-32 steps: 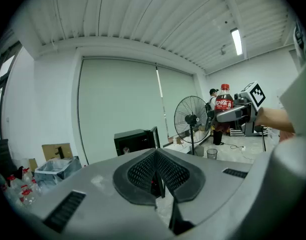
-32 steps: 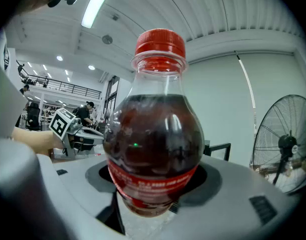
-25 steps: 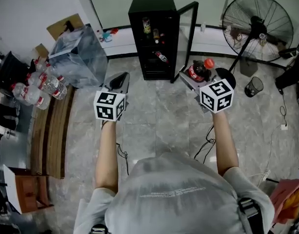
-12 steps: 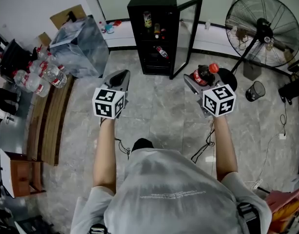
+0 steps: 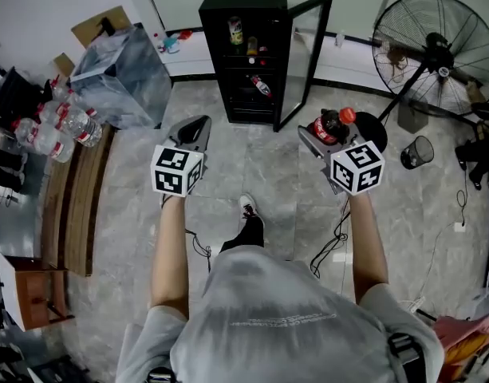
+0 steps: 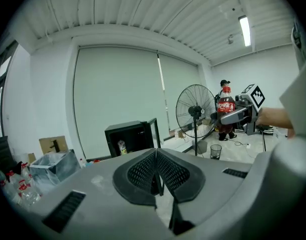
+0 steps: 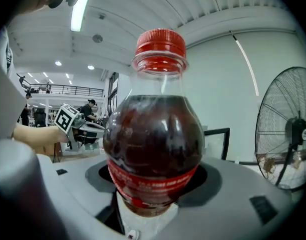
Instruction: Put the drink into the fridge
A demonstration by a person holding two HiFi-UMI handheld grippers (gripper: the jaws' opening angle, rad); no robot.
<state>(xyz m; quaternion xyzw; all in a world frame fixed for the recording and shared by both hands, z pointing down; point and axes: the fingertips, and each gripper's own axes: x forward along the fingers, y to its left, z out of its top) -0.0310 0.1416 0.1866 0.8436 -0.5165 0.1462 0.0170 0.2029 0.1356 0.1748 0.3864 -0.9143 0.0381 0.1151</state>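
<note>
A cola bottle (image 5: 327,125) with a red cap and red label is clamped in my right gripper (image 5: 320,134); it fills the right gripper view (image 7: 155,134), standing upright between the jaws. The black fridge (image 5: 246,50) stands ahead with its glass door (image 5: 301,54) swung open to the right; a can and bottles sit on its shelves. My left gripper (image 5: 193,131) is shut and holds nothing, its pads (image 6: 143,171) pressed together, pointing toward the fridge (image 6: 129,136). The left gripper view also catches the cola bottle (image 6: 225,106) off to the right.
A standing fan (image 5: 435,50) and a small bin (image 5: 416,142) are to the right of the fridge. A clear plastic box (image 5: 120,82), water bottles (image 5: 65,126) and a wooden bench (image 5: 80,198) line the left. A cable (image 5: 332,242) lies on the tiled floor.
The person has stepped forward, one foot now showing ahead. The fridge sits slightly nearer and further left in view. Both grippers keep their pose, the bottle still gripped.
</note>
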